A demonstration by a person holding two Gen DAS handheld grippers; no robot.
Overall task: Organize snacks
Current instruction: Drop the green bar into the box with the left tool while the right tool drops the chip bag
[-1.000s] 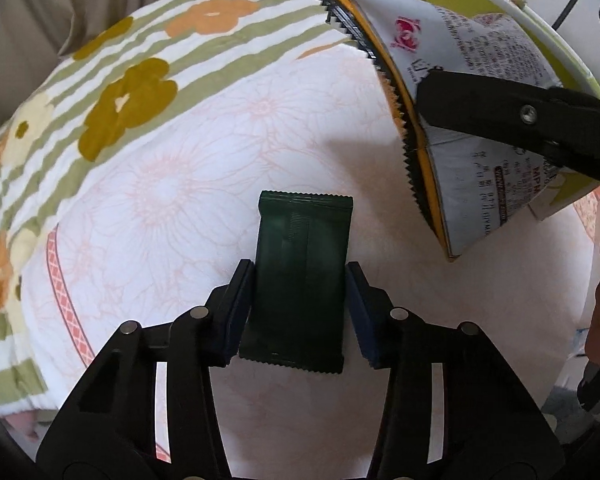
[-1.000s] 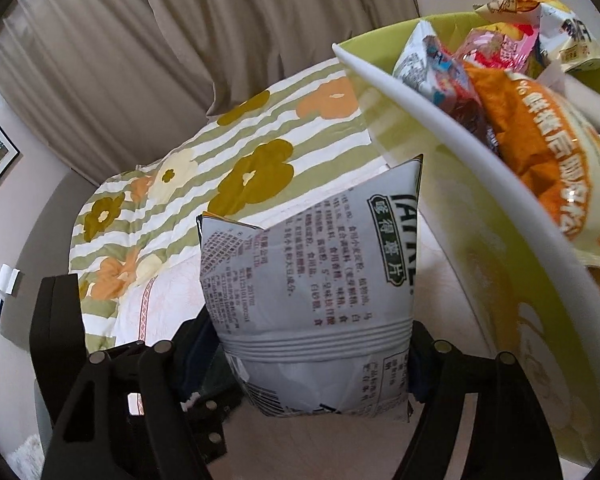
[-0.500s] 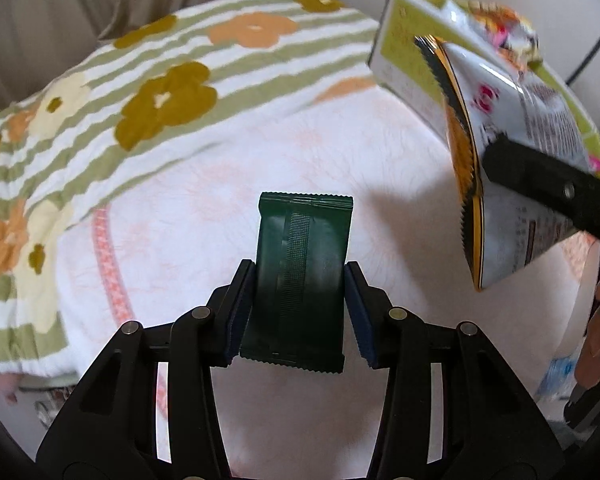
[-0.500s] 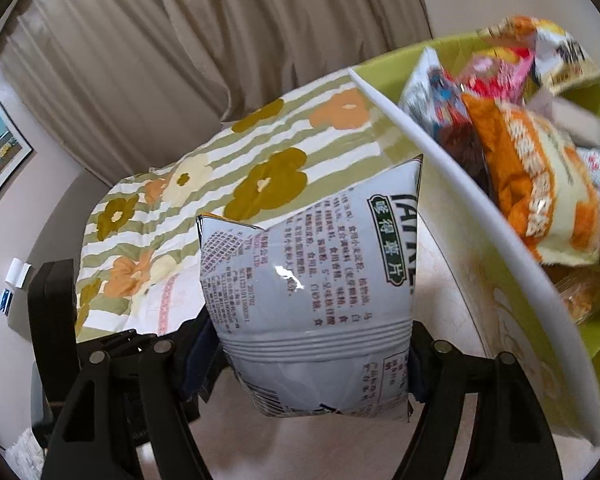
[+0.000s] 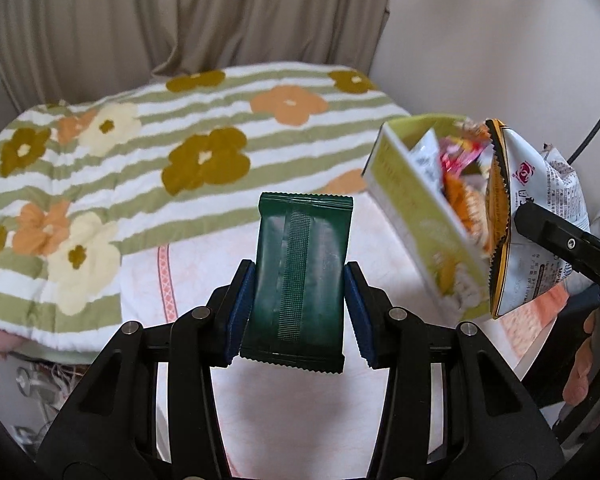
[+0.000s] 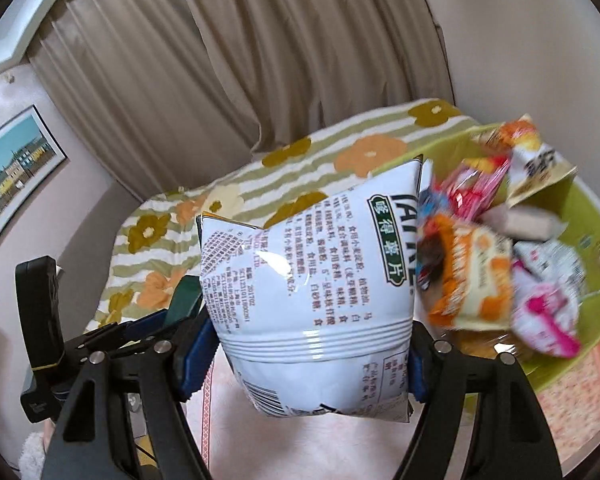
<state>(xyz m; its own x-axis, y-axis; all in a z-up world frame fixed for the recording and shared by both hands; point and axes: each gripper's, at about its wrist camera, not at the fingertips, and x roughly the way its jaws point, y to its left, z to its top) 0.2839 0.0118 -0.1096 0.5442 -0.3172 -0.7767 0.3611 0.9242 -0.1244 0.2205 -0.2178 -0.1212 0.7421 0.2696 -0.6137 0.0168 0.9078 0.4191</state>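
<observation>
My left gripper [image 5: 298,300] is shut on a dark green snack packet [image 5: 300,284], held upright above the pale pink cloth. My right gripper [image 6: 312,356] is shut on a puffy white chip bag [image 6: 312,288] with printed text, lifted in the air. From the left wrist view that same chip bag [image 5: 540,216] hangs at the right, beside the green basket [image 5: 404,184]. The basket [image 6: 596,240] holds several colourful snack bags. The left gripper [image 6: 160,320] with its green packet shows at the lower left of the right wrist view.
A striped cover with flowers [image 5: 180,152] lies over the far side, with a pale pink cloth [image 5: 300,400] nearer. Beige curtains [image 6: 260,60] hang behind. A framed picture [image 6: 16,168] is on the left wall. A person's hand [image 5: 588,364] shows at the right edge.
Both grippers have risen with their snacks still clamped. The cover and basket now look farther below, and the basket's inside has come into view.
</observation>
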